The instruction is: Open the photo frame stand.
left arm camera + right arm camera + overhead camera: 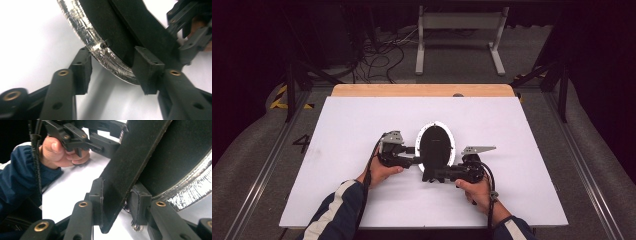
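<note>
I see the oval mirror (436, 146) at mid-table, long axis running away from me, between both grippers. My right gripper (115, 202) clamps its flat black felt stand flap (130, 167); my left gripper (112, 67), half-open, straddles the glittery silver rim (82, 27), pads seemingly touching.

Mirror (436, 145): glass face turned from every view; only black backing and bevelled rim show. Stand (130, 165) cut off by top edge in right gripper view. Left gripper (112, 72): whether both pads touch the rim cannot be told.
</note>
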